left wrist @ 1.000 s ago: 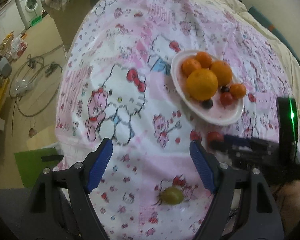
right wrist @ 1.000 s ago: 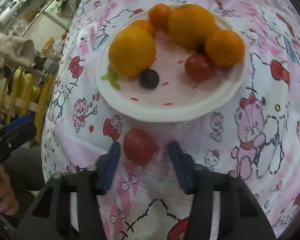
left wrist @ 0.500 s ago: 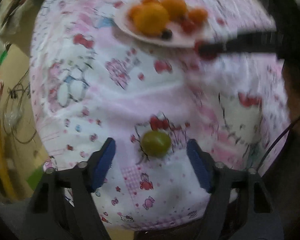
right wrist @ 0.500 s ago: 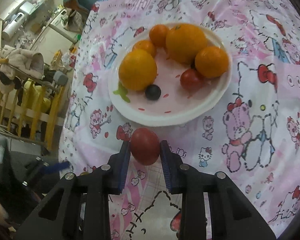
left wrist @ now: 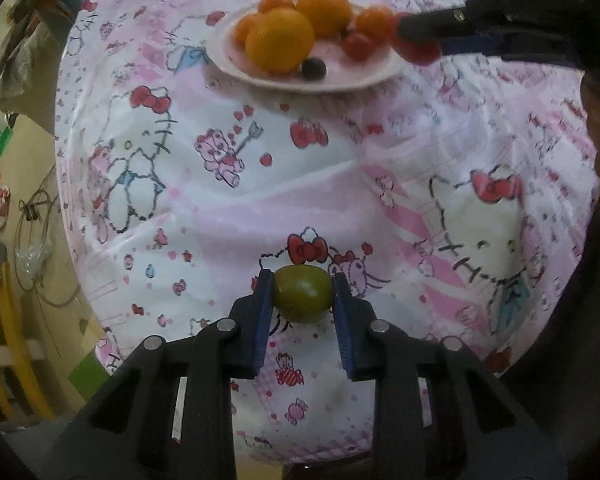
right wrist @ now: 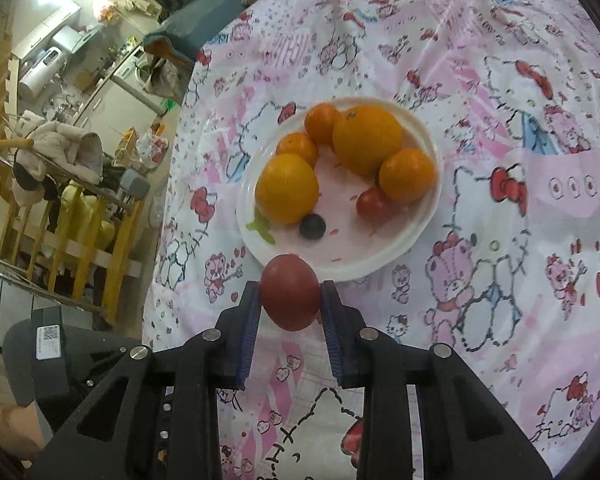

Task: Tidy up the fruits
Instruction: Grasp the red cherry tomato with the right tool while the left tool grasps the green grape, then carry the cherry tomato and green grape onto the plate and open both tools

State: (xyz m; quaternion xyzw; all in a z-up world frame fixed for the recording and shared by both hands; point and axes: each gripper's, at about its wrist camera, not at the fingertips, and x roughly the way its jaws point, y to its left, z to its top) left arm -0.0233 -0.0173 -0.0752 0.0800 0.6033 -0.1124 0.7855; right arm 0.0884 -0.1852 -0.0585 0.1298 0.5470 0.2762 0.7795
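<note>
The left gripper (left wrist: 303, 294) has just been closing, and its blue pads now clamp a green tomato (left wrist: 303, 293) low over the pink cartoon-cat tablecloth (left wrist: 300, 184). Farther off, toward the cloth's far edge, a white plate (right wrist: 416, 236) carries oranges, tangerines, a small red tomato (right wrist: 374, 203) and a dark berry (right wrist: 313, 225). The right gripper (right wrist: 290, 300) grips a red tomato (right wrist: 290, 298) between its pads, held just at the plate's near rim.
</note>
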